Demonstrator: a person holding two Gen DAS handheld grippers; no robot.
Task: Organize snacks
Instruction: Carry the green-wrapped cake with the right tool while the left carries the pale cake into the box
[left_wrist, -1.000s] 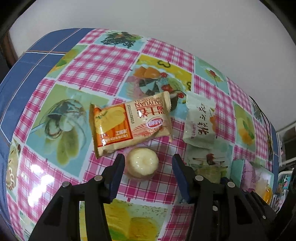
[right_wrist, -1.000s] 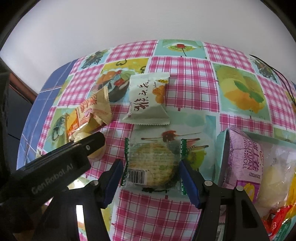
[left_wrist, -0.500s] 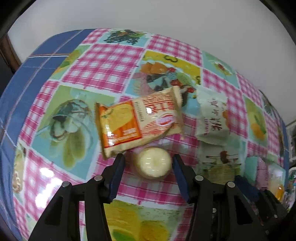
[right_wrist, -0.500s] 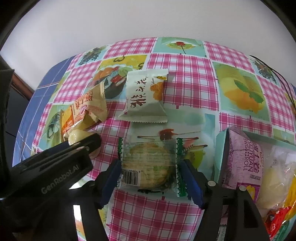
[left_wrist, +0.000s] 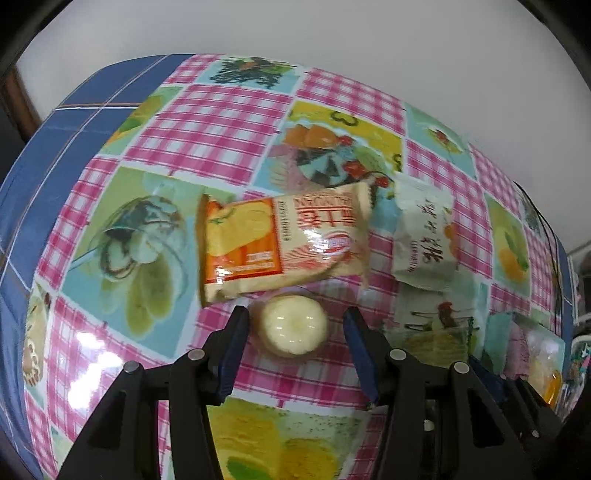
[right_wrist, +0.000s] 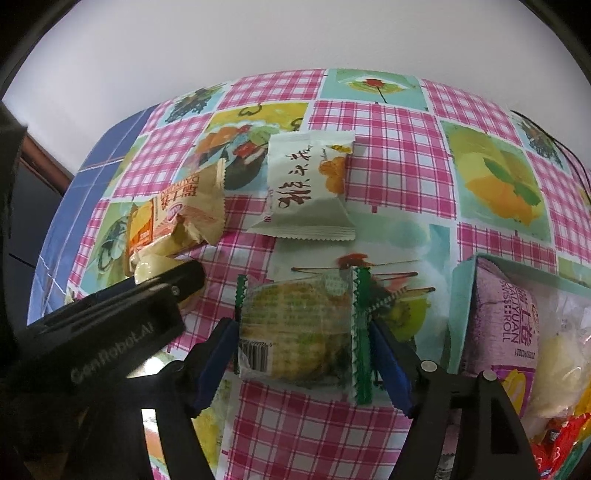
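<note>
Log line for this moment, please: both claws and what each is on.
left claw: open, straddling round pale cake | right claw: open, fingers either side of green-edged cracker pack | teal box: partly filled

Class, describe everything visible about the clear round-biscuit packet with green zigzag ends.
The clear round-biscuit packet is see-through film with green zigzag-cut end seals and a barcode at its near left corner. It holds a pale, green-speckled round biscuit. It sits between the right gripper fingers over the checked tablecloth; firm contact cannot be told.
</note>
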